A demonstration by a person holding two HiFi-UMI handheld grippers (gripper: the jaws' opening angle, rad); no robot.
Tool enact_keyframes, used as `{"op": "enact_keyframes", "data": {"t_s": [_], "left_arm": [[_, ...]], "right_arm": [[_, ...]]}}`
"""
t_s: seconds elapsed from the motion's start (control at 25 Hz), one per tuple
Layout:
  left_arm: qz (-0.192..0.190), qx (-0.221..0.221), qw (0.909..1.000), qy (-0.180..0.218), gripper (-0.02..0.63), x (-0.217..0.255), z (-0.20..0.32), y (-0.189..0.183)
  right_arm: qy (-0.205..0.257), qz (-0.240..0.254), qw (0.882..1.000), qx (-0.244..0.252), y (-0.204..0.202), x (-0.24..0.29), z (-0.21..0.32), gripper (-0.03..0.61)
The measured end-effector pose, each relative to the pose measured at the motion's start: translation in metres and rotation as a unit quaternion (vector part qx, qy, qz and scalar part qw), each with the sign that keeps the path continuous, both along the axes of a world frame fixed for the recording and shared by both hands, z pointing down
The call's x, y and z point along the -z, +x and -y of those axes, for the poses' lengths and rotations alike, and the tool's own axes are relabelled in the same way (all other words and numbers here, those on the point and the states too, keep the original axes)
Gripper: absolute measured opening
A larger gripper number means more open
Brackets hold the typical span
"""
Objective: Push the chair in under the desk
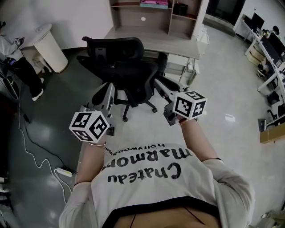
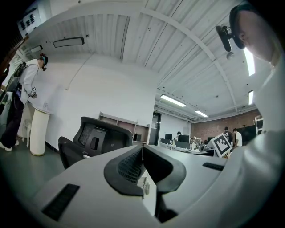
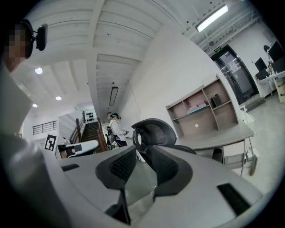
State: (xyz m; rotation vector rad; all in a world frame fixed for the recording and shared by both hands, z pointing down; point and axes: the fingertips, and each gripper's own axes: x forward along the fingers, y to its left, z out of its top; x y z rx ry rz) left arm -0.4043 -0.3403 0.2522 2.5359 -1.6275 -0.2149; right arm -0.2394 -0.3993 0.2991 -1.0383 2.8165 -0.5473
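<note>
The black office chair (image 1: 129, 80) stands a little out from the grey desk (image 1: 151, 40), with its back towards me and its headrest highest. My left gripper (image 1: 107, 91) reaches towards the left side of the chair's back, and its jaws are shut with nothing between them (image 2: 142, 151). Off to the left in that gripper's view is the chair (image 2: 95, 138). My right gripper (image 1: 161, 85) is by the right side of the chair's back. It is open, with a narrow gap and nothing in it (image 3: 141, 156). Past those jaws are the headrest (image 3: 156, 131) and the desk (image 3: 222, 136).
A shelf unit (image 1: 156, 13) stands on the desk and a drawer unit (image 1: 178, 67) under it. At the left are a white round stand (image 1: 44, 46), a person (image 1: 26, 75), and a cable with a power strip (image 1: 62, 171) on the floor. Other desks (image 1: 267, 53) line the right.
</note>
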Motion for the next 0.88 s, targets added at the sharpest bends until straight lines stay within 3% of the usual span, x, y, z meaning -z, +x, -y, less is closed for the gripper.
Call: {"op": "enact_keyframes", "data": {"t_s": [0.36, 0.68, 0.88], "left_arm": [[0.0, 0.013, 0.9999, 0.008, 0.018, 0.002, -0.049, 0.027], [-0.001, 0.021, 0.9998, 0.004, 0.018, -0.011, -0.104, 0.057], [-0.001, 0.024, 0.9997, -0.001, 0.018, -0.02, -0.14, 0.074]], "right_arm": [[0.082, -0.044, 0.995, -0.028, 0.027, 0.031, -0.056, 0.015], [0.111, -0.071, 0.991, -0.033, 0.054, 0.023, -0.116, 0.011], [0.105, -0.073, 0.991, -0.041, 0.077, 0.014, -0.148, 0.011]]}}
